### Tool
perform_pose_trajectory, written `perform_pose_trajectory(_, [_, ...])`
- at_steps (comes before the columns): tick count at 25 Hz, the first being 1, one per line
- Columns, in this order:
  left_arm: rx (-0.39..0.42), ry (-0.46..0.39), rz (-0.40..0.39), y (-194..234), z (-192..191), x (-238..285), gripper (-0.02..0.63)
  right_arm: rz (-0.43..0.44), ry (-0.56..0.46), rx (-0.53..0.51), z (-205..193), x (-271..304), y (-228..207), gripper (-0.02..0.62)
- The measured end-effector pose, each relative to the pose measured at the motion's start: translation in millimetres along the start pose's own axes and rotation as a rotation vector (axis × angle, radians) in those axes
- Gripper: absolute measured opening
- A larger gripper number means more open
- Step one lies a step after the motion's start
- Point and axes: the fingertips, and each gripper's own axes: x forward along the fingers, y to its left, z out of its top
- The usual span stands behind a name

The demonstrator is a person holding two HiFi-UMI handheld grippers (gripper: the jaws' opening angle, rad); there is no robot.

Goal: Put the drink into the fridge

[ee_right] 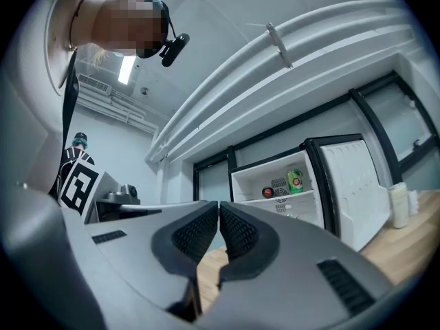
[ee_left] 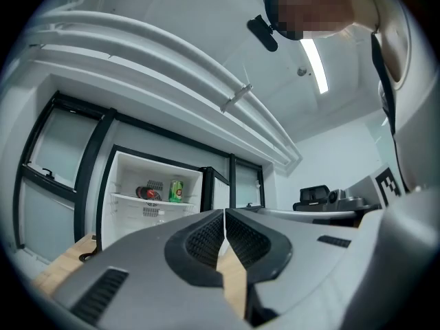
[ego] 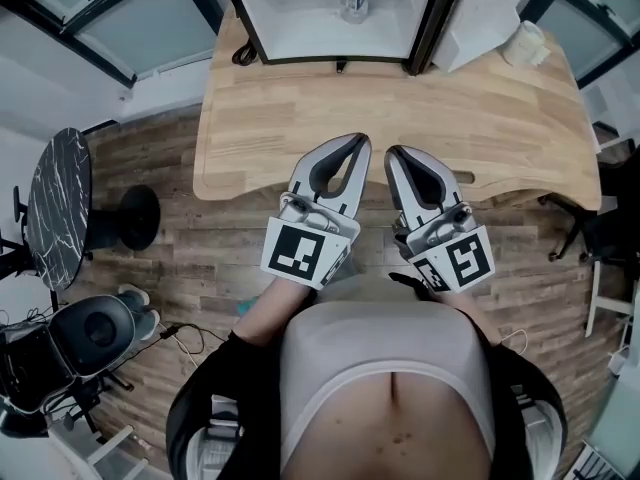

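Drink can (ee_left: 176,190) on fridge (ee_left: 124,174) shelf — label unreadable; left gripper (ego: 357,142), right gripper (ego: 393,152) fingers closed, empty.

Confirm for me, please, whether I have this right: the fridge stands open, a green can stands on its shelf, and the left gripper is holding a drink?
Not quite: the left gripper holds nothing; the left gripper view shows its jaws shut together, empty. The fridge does stand open, with the green can on its shelf.
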Motion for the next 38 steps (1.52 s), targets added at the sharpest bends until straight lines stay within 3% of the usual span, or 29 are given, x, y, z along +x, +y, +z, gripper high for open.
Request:
perform_pose_trajectory(10, [-0.010,0.004,0.031,-97,-3,-59,0.012,0.054,0.016,-0.013,13,-101,47,0.031])
perform_pose_trajectory(17, [-0.013,0.026,0.063,-139,-5,-90,0.012,0.067,0.021,-0.008,21,-146,64,0.031])
perform_pose_trajectory(24, [0.003,0.053,0.064,-156,-4,-107,0.012,0.075,0.009,-0.001,29,-164,76,0.031])
perform_pose_trajectory(38, [0.016,0.021,0.058,-172,12,-157,0.012,0.104,-0.014,-0.013,37,-185,131,0.031])
